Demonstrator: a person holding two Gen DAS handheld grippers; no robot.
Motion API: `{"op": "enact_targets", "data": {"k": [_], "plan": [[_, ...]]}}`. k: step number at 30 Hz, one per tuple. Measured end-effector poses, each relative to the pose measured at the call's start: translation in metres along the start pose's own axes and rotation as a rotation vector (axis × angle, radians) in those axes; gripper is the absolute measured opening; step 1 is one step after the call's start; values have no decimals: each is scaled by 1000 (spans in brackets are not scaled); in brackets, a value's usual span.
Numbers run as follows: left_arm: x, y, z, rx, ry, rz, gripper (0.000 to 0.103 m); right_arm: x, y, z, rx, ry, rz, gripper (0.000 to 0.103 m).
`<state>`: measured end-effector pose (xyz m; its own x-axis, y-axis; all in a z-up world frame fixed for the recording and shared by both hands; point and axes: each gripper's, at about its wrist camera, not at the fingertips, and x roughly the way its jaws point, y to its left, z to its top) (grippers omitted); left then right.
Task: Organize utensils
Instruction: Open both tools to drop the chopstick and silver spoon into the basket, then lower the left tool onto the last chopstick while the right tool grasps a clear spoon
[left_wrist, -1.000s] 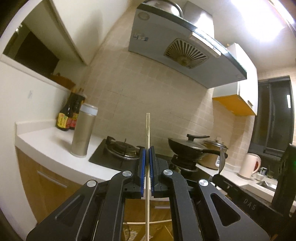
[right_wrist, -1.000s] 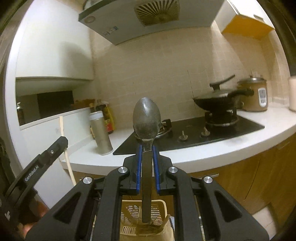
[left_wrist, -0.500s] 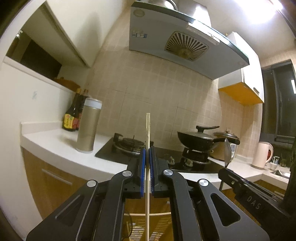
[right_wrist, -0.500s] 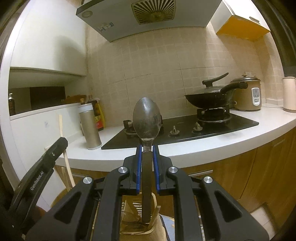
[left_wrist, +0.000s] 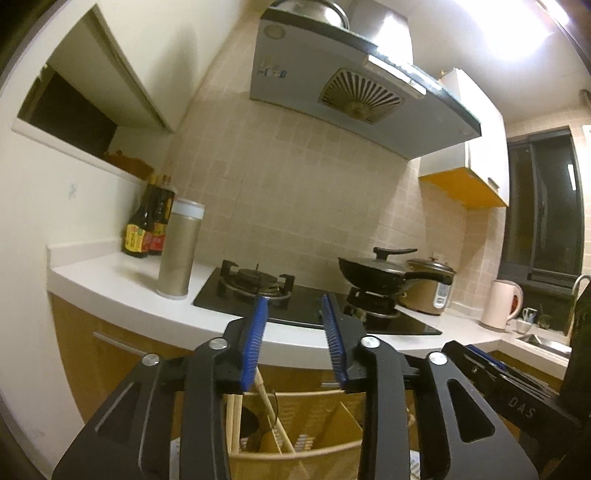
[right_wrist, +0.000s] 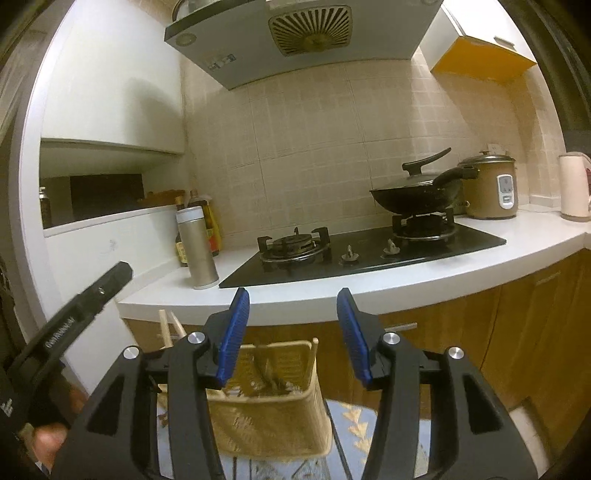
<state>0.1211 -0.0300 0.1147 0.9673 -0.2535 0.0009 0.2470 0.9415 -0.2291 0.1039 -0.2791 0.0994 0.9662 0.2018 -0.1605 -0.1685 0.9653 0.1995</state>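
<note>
Left and right wrist views. We see the chopsticks standing in the utensil basket, long axes near upright and leaning, tips up; in the right view they rise at the basket's left side. Our left gripper and right gripper both stand wide apart above the basket, blue pads bare, gripping and touching nothing. A dark utensil lies inside the basket; its kind we cannot tell. Gripper bodies hide the basket's sides.
</note>
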Motion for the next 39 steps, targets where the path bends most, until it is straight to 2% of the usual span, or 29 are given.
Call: {"op": "enact_targets", "data": {"k": [1,7,10,14,16,20,21,22,23,24,28,31,33,37,39], "plan": [[-9,-1,3,3,0,-7,39,-8,1,0,-2,9,2,46],[-56,-10,8,44,29,-57,42,-43,13,-10,-41,74,2,46],[-73,-11,5,60,60,-72,48,-54,19,-19,-62,125,-7,46],[-89,-12,-5,92,106,-11,61,-60,27,-38,-94,237,-38,46],[-94,-8,-14,95,159,13,63,-59,30,-48,-102,299,-55,46],[-89,6,-39,67,317,43,63,-55,31,-76,-98,461,-69,46],[-85,10,-48,67,376,86,63,-55,31,-85,-89,500,-60,46],[-79,12,-58,92,438,168,63,-55,31,-92,-81,531,-54,46],[-76,13,-66,113,475,212,63,-54,31,-99,-78,551,-51,46],[-74,15,-77,125,518,218,63,-54,30,-106,-75,567,-51,46],[-75,21,-111,95,599,142,63,-57,20,-133,-21,587,-11,46],[-67,19,-129,116,709,68,63,-53,12,-152,-1,682,-60,46],[-63,16,-138,130,776,26,63,-50,8,-161,28,743,-56,46],[-53,21,-153,112,901,3,60,-51,8,-172,39,828,-75,46],[-50,27,-158,88,948,-22,55,-52,9,-177,42,853,-88,46]]}}
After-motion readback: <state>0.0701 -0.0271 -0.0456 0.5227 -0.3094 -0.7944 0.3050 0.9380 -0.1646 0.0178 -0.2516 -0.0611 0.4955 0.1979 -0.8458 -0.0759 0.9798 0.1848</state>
